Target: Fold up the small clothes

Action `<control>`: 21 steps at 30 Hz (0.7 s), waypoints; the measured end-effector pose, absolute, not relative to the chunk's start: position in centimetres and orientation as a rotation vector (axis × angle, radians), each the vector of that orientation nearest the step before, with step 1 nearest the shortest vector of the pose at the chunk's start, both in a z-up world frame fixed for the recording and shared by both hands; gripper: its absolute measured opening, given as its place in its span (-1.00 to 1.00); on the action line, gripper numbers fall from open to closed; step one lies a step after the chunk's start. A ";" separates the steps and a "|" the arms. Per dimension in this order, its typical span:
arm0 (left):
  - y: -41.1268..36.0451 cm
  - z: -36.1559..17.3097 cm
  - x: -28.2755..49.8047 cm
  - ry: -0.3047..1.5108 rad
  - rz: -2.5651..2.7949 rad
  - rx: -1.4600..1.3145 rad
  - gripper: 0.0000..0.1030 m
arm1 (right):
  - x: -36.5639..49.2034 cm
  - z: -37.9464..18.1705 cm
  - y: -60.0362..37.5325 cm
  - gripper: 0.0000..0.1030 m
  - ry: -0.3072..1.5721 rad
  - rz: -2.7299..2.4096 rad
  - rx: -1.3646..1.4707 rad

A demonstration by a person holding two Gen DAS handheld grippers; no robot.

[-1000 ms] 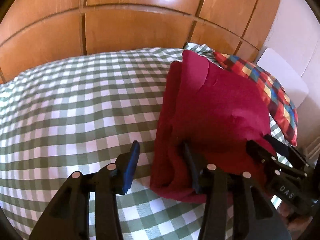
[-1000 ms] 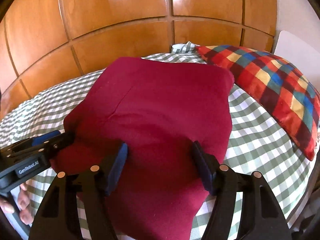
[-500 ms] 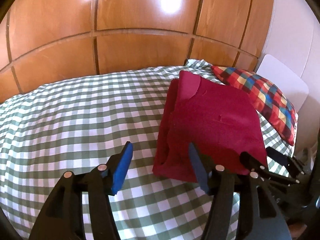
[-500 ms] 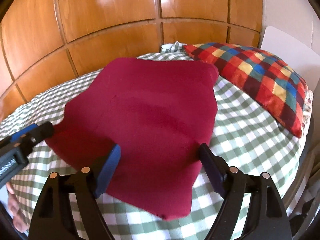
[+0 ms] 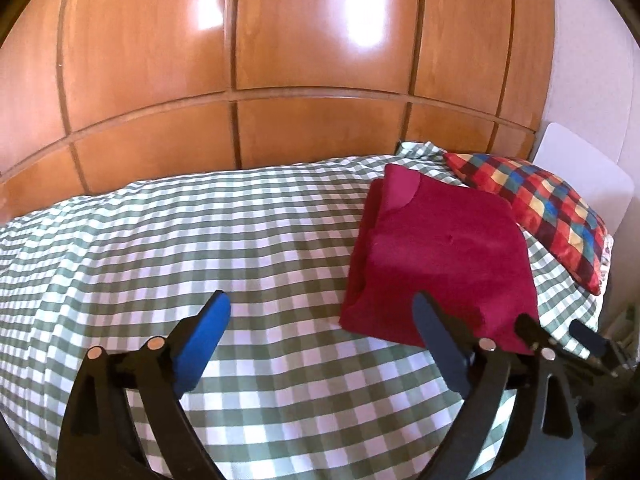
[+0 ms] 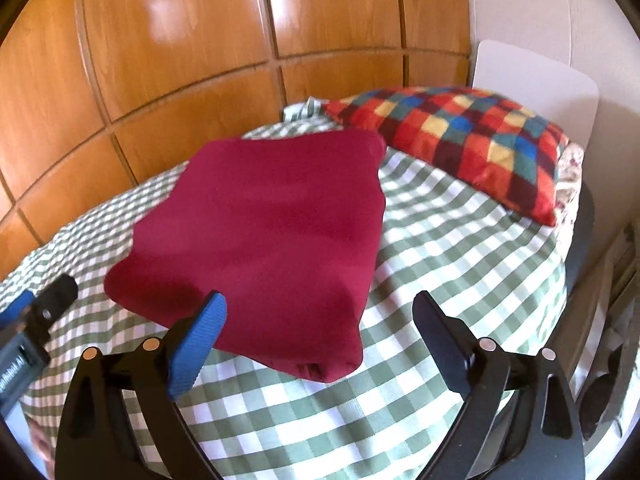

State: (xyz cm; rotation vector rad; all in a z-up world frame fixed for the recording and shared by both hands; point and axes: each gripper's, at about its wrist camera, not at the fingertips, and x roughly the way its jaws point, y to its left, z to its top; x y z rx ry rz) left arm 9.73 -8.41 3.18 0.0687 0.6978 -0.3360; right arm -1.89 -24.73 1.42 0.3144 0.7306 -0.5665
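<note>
I'm seeing the folded red garment lying toward the bed's pillow-end corner, right gripper nearer, left gripper beside it, both wide and empty.

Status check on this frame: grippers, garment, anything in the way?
Left gripper open, empty. Right gripper open, empty. Red garment folded, flat on checked bedspread. Plaid pillow beside it, apart.
</note>
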 end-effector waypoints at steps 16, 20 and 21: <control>-8.0 3.5 8.0 0.662 -0.309 0.089 0.94 | -2.8 2.4 -23.7 0.85 0.703 -0.614 0.283; -8.0 3.7 8.0 0.655 -0.302 0.092 0.94 | -2.9 2.3 -23.4 0.85 0.706 -0.604 0.278; -8.0 3.8 7.9 0.653 -0.301 0.091 0.94 | -2.9 2.4 -23.4 0.85 0.706 -0.602 0.278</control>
